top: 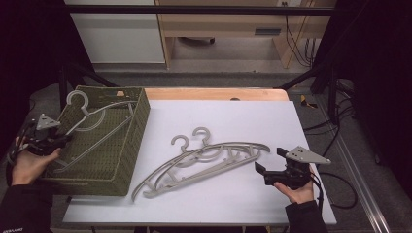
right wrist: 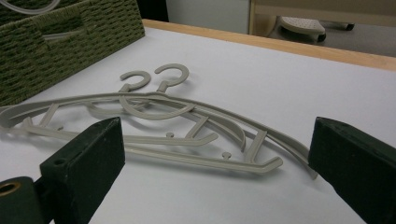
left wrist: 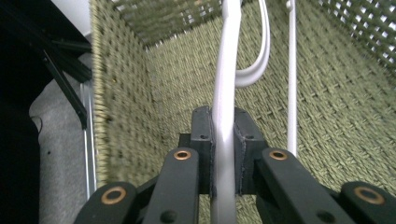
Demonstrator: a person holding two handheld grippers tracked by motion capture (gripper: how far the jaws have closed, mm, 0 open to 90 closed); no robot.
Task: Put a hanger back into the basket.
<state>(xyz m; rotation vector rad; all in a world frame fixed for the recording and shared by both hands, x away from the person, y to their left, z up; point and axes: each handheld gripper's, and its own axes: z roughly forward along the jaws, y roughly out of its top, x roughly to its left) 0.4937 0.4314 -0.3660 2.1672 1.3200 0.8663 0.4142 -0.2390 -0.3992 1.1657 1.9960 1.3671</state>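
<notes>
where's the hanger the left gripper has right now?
In the high view it's at the left, lying tilted inside the green woven basket, hook up by the far-left corner; the left gripper has its fingers shut on that hanger at the basket's left edge.

Three grey hangers (top: 204,162): two on table, one in basket; one woven basket (top: 127,160).
</notes>
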